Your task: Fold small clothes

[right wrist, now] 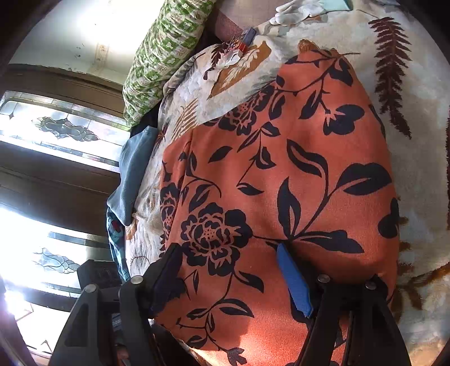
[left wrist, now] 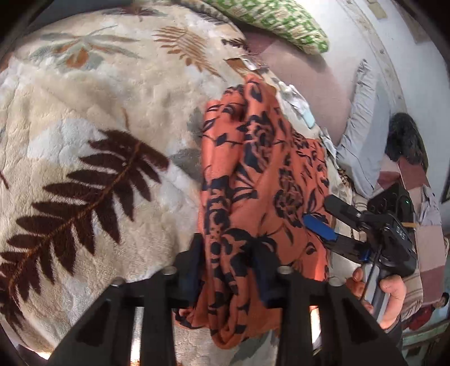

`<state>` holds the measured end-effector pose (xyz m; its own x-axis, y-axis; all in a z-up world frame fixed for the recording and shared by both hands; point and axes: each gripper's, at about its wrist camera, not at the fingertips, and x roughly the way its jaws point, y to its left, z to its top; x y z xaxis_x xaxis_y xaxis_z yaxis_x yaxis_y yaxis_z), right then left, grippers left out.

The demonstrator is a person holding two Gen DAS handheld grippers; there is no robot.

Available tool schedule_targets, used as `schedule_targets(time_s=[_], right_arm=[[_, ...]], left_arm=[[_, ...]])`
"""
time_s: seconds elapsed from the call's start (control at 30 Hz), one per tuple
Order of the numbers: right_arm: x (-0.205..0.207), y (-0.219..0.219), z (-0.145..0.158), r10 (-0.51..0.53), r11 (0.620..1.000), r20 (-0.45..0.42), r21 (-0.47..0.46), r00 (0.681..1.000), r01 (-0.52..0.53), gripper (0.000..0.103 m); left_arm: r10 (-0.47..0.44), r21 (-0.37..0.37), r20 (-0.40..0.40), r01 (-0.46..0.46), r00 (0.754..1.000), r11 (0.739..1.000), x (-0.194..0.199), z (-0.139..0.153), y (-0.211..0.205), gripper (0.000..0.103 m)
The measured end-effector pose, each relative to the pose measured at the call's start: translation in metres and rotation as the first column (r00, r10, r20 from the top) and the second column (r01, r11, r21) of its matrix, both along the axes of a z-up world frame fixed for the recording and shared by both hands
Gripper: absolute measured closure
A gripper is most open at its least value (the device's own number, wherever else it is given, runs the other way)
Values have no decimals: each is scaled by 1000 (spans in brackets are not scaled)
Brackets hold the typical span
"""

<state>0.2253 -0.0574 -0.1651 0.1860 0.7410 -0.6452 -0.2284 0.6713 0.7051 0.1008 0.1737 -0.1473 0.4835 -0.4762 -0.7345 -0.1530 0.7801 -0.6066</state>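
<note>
An orange garment (left wrist: pixel 253 169) printed with dark navy flowers and vines hangs and drapes over a plush cream blanket (left wrist: pixel 98 126) patterned with brown fern leaves. From the left wrist view the cloth is gathered into a long, rumpled band whose long axis runs from the near edge of the bed away toward the far side, narrowing to a bunched tip that points at the green-and-white patterned pillow (left wrist: pixel 275 22).

The left gripper (left wrist: pixel 229 267) has its two black fingers pressed in on either side of the near end of that band, the fabric bundled thickly between them. The cloth spills down past the fingers in a loose fold below.

The right gripper (left wrist: pixel 332 219) comes in from the right side in the same view, held by a bare hand (left wrist: pixel 391 298). Its blue-padded finger (left wrist: pixel 320 226) lies against the edge of the cloth, with the dark finger just above it; they look to be nipping the fabric's right edge.

In the right wrist view the same garment (right wrist: pixel 281 174) spreads broad and fairly smooth, a wide panel stretching from the gripper (right wrist: pixel 230 270) up toward the pillow (right wrist: pixel 166 53). The cloth sits between the spread-looking black finger on the left and the blue pad (right wrist: pixel 295 281) on the right, fabric filling the gap. A grey-blue cloth (right wrist: pixel 135 169) lies at the blanket's left edge, beside patterned glass windows (right wrist: pixel 56 132).
</note>
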Motion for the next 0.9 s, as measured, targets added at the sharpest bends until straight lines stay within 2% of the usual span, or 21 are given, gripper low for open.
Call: schedule_targets(time_s=[0.07, 0.1, 0.13, 0.17, 0.2, 0.27, 0.33, 0.37, 0.4, 0.47, 0.6, 0.7, 0.77, 0.8, 0.83, 0.87, 0.9], right_arm=[[0, 0, -1, 5, 1000, 2, 1, 1000, -5, 29], [1, 0, -1, 4, 1000, 2, 3, 1000, -4, 29], [1, -1, -1, 3, 1000, 1, 3, 1000, -3, 29], [1, -1, -1, 4, 1000, 0, 3, 1000, -4, 29], [1, 0, -1, 8, 1000, -2, 2, 1000, -8, 29], [0, 1, 0, 15, 1000, 1, -4, 1000, -15, 29], [0, -1, -1, 15, 1000, 3, 5, 1000, -15, 29], [1, -2, -2, 14, 1000, 0, 10, 1000, -14, 29], [1, -2, -2, 14, 1000, -4, 14, 1000, -14, 29], [2, -2, -2, 17, 1000, -3, 11, 1000, -17, 29], [2, -3, -2, 20, 1000, -2, 16, 1000, -20, 29], [1, -3, -2, 21, 1000, 0, 18, 1000, -21, 29], [1, -5, -2, 22, 999, 0, 23, 1000, -22, 29], [1, -5, -3, 25, 999, 0, 25, 1000, -25, 29], [2, -6, -3, 28, 999, 0, 26, 1000, -28, 29], [2, -6, -3, 30, 999, -1, 29, 1000, -30, 29], [2, -7, -3, 31, 999, 0, 31, 1000, -31, 29]], left_arm=[[-23, 80, 22, 21, 1000, 997, 0, 9, -8, 76], [-21, 88, -5, 22, 1000, 996, 3, 2, -8, 76], [-6, 60, -47, 8, 999, 998, 5, -10, -4, 74], [18, 9, -74, -18, 997, 1000, 6, -18, 3, 68], [20, -14, -79, -22, 997, 1000, 5, -18, 6, 66], [-8, 21, -78, 9, 997, 1000, 6, -3, 3, 61], [-15, 43, -17, 15, 1000, 999, 9, 21, 3, 46], [-2, 40, 31, 1, 1000, 999, 13, 34, 7, 25], [28, 45, 84, -32, 996, 998, 18, 45, 12, 11], [80, 65, 146, -90, 986, 994, 34, 57, 22, 7], [56, -1, 43, -56, 998, 998, 86, 33, 31, 7], [38, 3, -46, -38, 998, 999, 109, 7, 24, 7], [38, -19, -79, -39, 996, 999, 113, -3, 21, 11], [40, -56, -55, -43, 998, 997, 109, -2, 21, 43], [20, -74, -25, -22, 999, 997, 108, 3, 18, 65], [10, -20, 1, -10, 1000, 1000, 107, 12, 14, 76], [5, 45, 28, -7, 1000, 999, 105, 20, 9, 83]])
